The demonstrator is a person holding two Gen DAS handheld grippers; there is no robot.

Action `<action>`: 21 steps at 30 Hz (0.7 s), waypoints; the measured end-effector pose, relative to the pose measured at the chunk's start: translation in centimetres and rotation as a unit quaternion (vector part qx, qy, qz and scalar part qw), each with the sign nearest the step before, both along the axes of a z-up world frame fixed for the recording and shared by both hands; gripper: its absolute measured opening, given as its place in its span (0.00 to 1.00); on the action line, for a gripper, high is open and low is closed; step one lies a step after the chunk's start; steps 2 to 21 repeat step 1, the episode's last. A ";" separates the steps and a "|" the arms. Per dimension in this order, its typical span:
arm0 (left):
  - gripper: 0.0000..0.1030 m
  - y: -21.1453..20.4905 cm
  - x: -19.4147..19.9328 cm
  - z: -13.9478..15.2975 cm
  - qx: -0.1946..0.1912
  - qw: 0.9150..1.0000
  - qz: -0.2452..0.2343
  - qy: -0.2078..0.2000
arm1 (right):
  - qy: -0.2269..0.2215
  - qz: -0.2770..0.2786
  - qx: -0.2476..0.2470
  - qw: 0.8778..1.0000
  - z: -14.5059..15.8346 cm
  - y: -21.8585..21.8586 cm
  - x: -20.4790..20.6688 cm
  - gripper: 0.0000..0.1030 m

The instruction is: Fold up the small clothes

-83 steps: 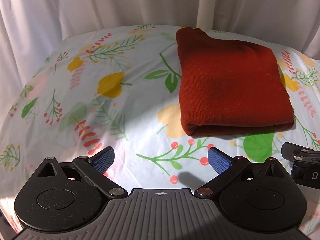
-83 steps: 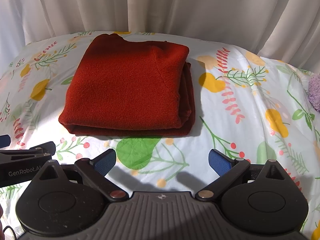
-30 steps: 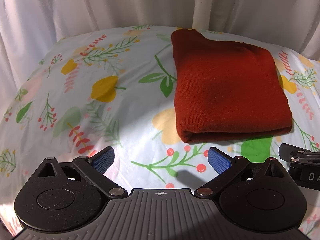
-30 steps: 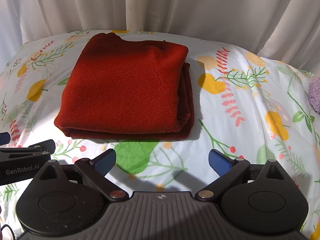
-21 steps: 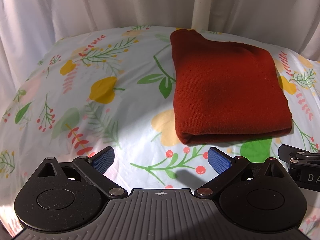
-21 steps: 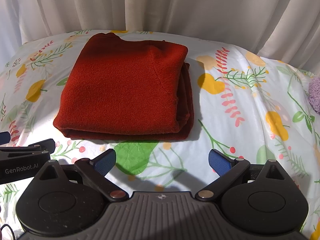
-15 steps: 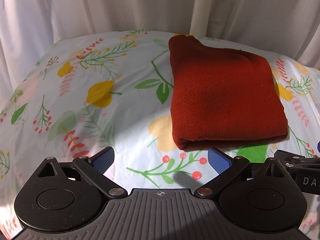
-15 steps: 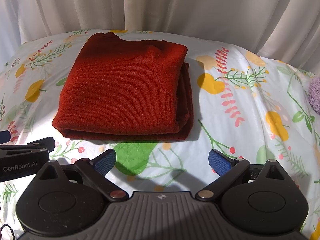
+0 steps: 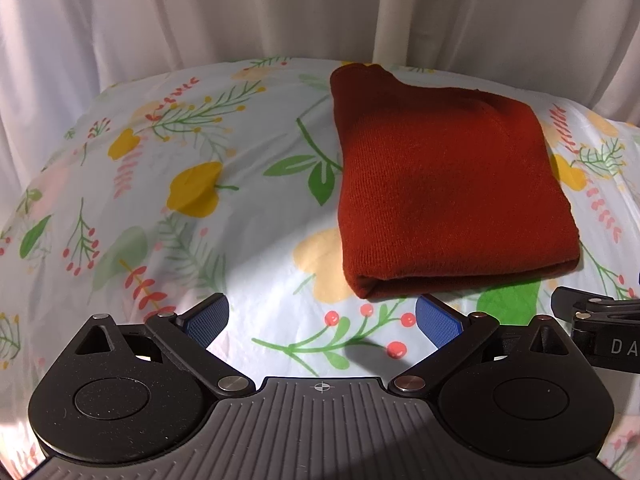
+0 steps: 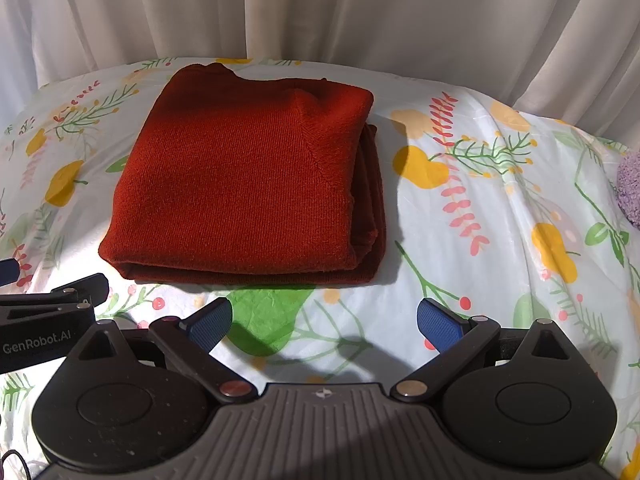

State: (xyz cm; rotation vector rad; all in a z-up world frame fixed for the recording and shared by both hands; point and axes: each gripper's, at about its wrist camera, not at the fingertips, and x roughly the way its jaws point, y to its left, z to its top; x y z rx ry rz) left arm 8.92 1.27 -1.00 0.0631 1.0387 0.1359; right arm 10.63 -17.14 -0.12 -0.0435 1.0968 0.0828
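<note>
Floral cloth (image 9: pixel 208 248) under folded red sweater (image 10: pixel 248 184); left gripper (image 9: pixel 322 316), right gripper (image 10: pixel 324 318) jaws wide, empty, just short.

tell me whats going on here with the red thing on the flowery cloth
A person is holding two handheld grippers over a table covered in a white floral tablecloth. A rust-red knit garment lies on it already folded into a neat rectangle. The left gripper and the right gripper are both open and empty, hovering just short of the garment's near edge, touching nothing. A fuzzy purple item peeks in at the right edge.
</note>
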 end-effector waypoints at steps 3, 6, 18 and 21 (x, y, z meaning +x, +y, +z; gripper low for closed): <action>0.99 0.0 0.1 -0.1 -0.002 1.000 0.001 0.002 | 0.000 -0.001 -0.001 1.000 0.0 0.1 0.0 0.96; 0.99 0.0 0.1 -0.1 -0.002 1.000 0.001 0.002 | 0.000 -0.001 -0.001 1.000 0.0 0.1 0.0 0.96; 0.99 0.0 0.1 -0.1 -0.002 1.000 0.001 0.002 | 0.000 -0.001 -0.001 1.000 0.0 0.1 0.0 0.96; 0.99 0.0 0.1 -0.1 -0.002 1.000 0.001 0.002 | 0.000 -0.001 -0.001 1.000 0.0 0.1 0.0 0.96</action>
